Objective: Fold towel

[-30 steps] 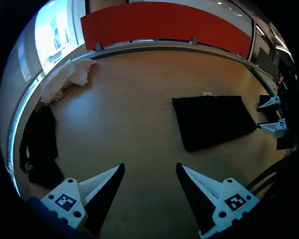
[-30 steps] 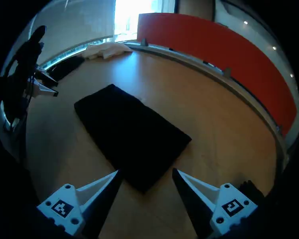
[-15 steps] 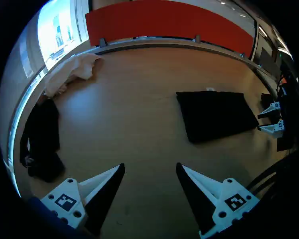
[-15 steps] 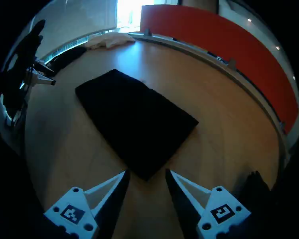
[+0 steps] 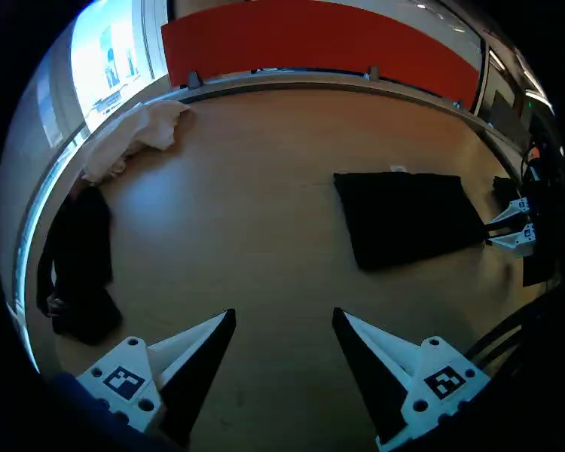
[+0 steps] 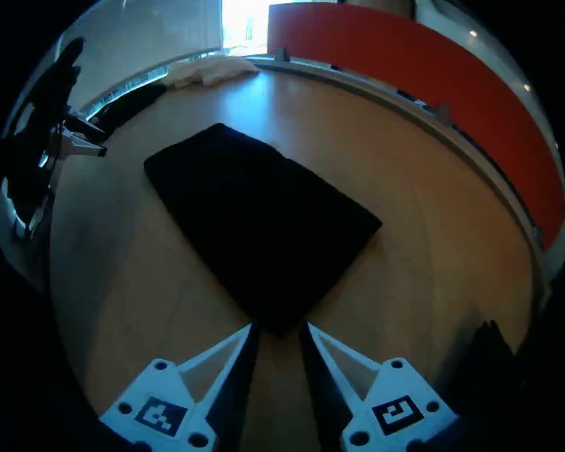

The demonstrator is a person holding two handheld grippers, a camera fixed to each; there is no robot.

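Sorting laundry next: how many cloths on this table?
3: black towel at centre, white cloth at the far-left corner, dark garment along the left edge. A dark heap at the right edge may be another.

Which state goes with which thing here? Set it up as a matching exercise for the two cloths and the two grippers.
Things:
1. black towel
2. white cloth
3. left gripper
4. right gripper

States:
A. crumpled in a heap
B. wide open above the bare wooden surface
C. lying flat as a neat rectangle
D. fingers drawn close, either side of a towel corner

Pairs: 1-C, 2-A, 3-B, 4-D
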